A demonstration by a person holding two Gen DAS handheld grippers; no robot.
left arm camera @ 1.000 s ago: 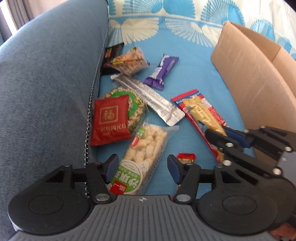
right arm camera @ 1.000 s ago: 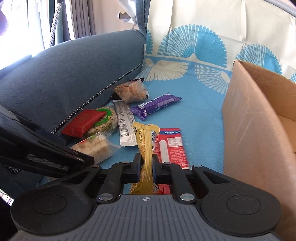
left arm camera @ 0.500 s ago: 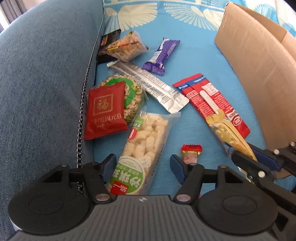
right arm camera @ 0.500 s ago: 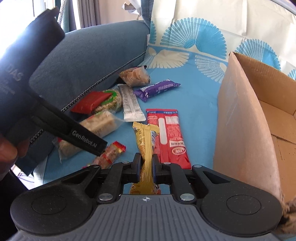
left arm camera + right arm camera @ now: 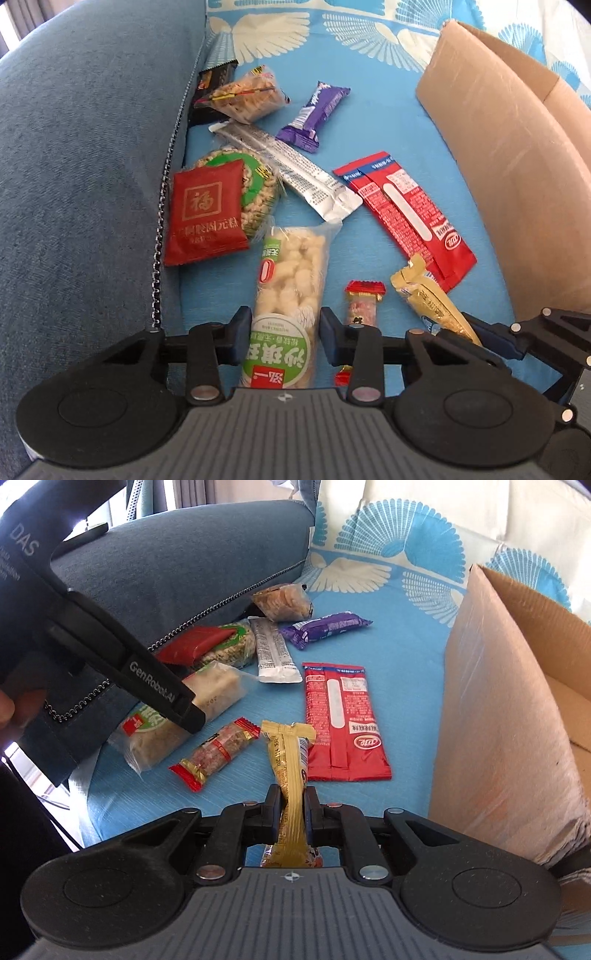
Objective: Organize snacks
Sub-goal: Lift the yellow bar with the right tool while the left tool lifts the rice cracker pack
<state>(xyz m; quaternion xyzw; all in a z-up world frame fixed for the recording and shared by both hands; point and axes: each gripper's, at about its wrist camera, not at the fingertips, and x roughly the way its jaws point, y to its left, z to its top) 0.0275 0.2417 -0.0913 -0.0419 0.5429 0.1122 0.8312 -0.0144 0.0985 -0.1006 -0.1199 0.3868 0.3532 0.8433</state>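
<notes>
While the left gripper [image 5: 282, 334] closes around the puffed-rice pack [image 5: 290, 295], the right gripper [image 5: 291, 806] pinches the yellow bar [image 5: 290, 771].

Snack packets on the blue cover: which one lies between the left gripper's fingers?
The clear rice-puff pack with the green label; the left gripper is closing around it, others lie outside.

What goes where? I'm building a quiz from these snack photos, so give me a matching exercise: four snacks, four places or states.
Things:
1. yellow bar
2. puffed-rice pack
3. purple bar
4. red square packet

Places:
A. lying on the round rice cake
B. between the closing left tool pads
C. clamped in the right tool
D. alone on blue cloth, far side

Pairs: 1-C, 2-B, 3-D, 4-A
</notes>
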